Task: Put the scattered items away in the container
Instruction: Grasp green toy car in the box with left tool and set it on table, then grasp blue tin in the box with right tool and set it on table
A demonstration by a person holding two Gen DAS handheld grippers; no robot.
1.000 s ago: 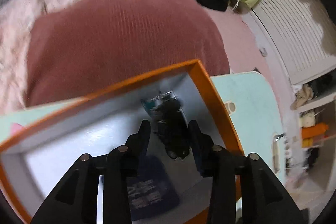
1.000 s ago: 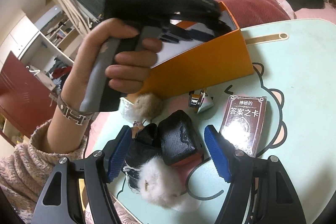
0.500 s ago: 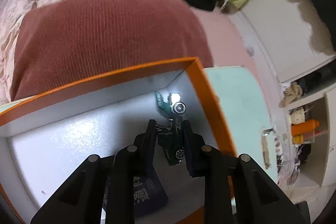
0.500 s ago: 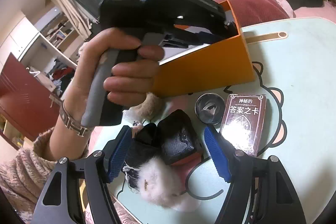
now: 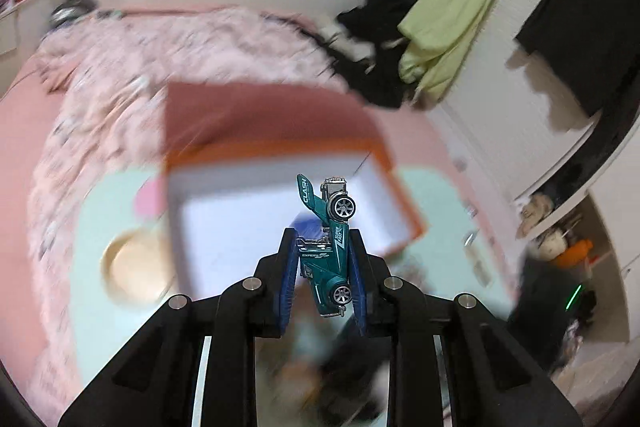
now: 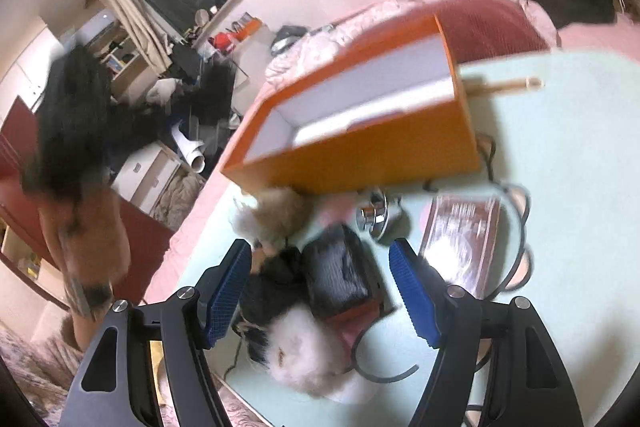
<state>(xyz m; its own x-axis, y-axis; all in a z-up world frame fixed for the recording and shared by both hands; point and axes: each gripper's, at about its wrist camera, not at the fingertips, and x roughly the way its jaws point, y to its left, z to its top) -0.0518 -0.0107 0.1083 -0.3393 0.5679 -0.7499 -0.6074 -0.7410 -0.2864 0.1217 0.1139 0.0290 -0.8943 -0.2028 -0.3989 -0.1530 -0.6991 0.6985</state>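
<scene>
Left hand-held gripper (image 5: pixel 323 269) is clamped on a green toy car (image 5: pixel 329 247) above the orange box (image 5: pixel 394 195); right hand-held gripper (image 6: pixel 322 291) gapes apart over a black pouch (image 6: pixel 336 273)

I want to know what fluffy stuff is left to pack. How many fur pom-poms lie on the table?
2: a tan pom-pom against the orange box, and a white pom-pom nearest the camera beside the black pouch. Others may be hidden.

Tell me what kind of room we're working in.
Most likely a bedroom: a pink fleecy blanket on a bed behind the mint table, clothes piled by the wall, and cluttered shelves to the side.
</scene>
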